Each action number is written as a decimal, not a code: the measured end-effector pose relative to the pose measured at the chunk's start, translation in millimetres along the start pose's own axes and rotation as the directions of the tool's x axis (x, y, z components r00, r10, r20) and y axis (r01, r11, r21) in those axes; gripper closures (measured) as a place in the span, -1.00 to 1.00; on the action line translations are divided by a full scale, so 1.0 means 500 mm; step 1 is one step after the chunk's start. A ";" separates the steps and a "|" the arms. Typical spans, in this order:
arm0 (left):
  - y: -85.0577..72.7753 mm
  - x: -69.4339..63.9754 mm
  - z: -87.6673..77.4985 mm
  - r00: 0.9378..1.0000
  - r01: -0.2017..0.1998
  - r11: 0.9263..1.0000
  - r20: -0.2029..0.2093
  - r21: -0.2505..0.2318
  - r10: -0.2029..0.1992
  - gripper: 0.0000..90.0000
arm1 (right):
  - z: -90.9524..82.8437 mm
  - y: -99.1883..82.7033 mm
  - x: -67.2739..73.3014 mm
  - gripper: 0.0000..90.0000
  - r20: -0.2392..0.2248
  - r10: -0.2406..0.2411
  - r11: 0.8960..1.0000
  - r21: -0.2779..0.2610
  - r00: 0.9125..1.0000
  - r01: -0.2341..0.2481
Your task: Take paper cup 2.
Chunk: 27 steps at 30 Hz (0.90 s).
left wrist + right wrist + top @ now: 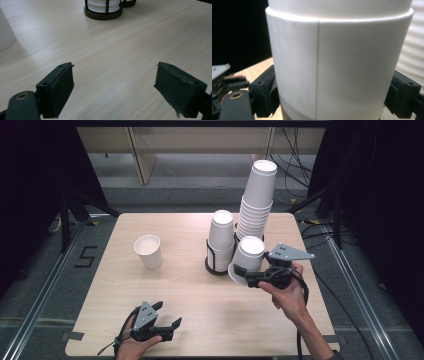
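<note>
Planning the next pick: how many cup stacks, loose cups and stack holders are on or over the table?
Cup stacks: 2, short stack, tall stack
Loose cups: 2, upright cup, held cup in right tool
Holders: 2, near holder, far holder
Total: 6

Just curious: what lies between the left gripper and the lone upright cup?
Nothing: only bare table between left gripper and cup, seen in the high view.

Light wooden table, grey floor with metal rails, black drapes, loose cables
</note>
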<state>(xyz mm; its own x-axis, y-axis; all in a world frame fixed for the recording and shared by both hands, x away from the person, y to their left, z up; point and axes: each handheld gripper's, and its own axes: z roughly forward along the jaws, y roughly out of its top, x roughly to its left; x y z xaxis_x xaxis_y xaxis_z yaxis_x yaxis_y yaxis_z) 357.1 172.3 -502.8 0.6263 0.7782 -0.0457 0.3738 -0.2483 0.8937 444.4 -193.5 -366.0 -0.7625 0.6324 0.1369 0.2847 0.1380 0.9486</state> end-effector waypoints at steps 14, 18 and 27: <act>0.004 -0.004 -0.003 1.000 0.002 0.999 0.024 -0.046 -0.001 -0.68 | 0.071 -0.061 0.036 -0.64 -0.080 -0.024 1.000 0.017 0.997 0.025; 0.009 -0.011 -0.003 0.998 0.005 0.996 0.061 -0.086 0.000 -0.68 | 0.085 -0.074 0.046 -0.64 -0.109 -0.016 1.000 0.021 0.994 0.019; 0.024 -0.031 -0.003 0.993 -0.002 0.983 0.116 -0.186 0.024 -0.68 | 0.119 -0.091 0.072 -0.64 -0.164 -0.026 0.999 0.042 0.986 0.033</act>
<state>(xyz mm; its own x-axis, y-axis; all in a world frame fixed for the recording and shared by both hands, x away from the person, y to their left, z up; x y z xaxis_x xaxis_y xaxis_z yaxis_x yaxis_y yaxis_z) 350.9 158.3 -490.7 0.7098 0.7003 -0.0759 0.2392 -0.1384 0.9611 438.4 -131.6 -421.0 -0.8545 0.4950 0.1575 0.2834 0.1902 0.9399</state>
